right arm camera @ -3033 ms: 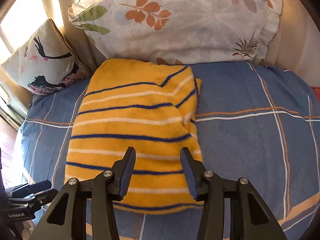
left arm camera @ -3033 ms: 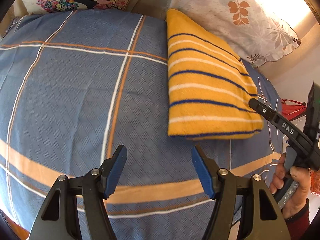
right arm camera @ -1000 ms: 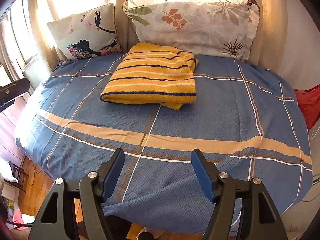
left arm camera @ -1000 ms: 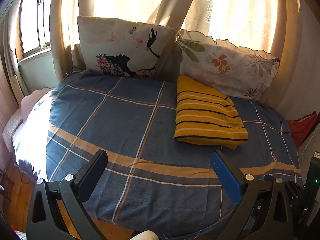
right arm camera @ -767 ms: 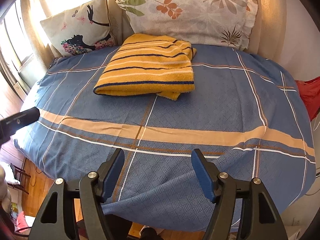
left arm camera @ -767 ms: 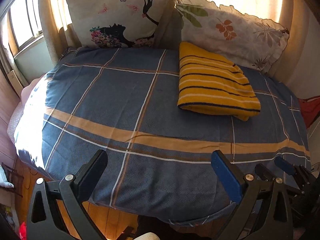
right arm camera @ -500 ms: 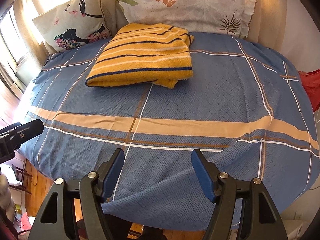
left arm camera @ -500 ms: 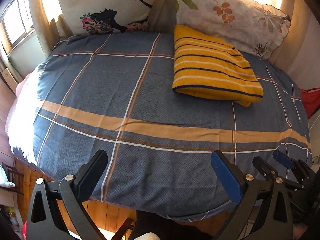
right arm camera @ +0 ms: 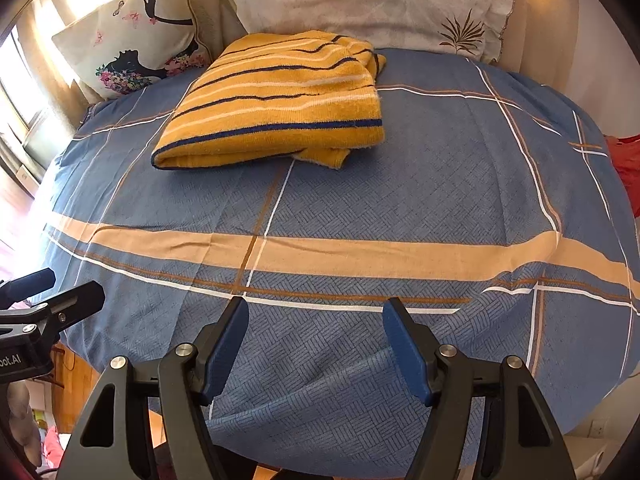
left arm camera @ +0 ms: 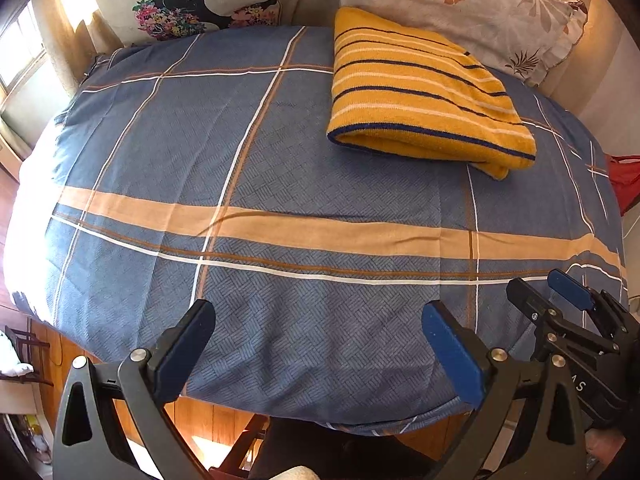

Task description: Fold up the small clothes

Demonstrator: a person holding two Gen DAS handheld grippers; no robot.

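Note:
A yellow garment with dark blue and white stripes [left arm camera: 420, 92] lies folded into a thick rectangle at the far side of the bed, against the pillows; it also shows in the right wrist view [right arm camera: 276, 104]. My left gripper [left arm camera: 316, 344] is open wide and empty over the bed's near edge, far from the garment. My right gripper [right arm camera: 316, 344] is open and empty, also over the near edge. The right gripper shows at the lower right of the left wrist view [left arm camera: 560, 320]. The left gripper shows at the left edge of the right wrist view [right arm camera: 44, 300].
The bed has a blue plaid cover [left arm camera: 280, 184] with a tan band across it. Two pillows stand at the back: a silhouette print [right arm camera: 132, 48] and a leaf print [right arm camera: 360, 0]. Red cloth [left arm camera: 624, 180] lies off the right side. Wood floor [left arm camera: 216, 420] is below.
Both grippers pulled back from the folded garment to the bed's near edge, and the left one opened wider. In the last half second both views closed in a little on the bed.

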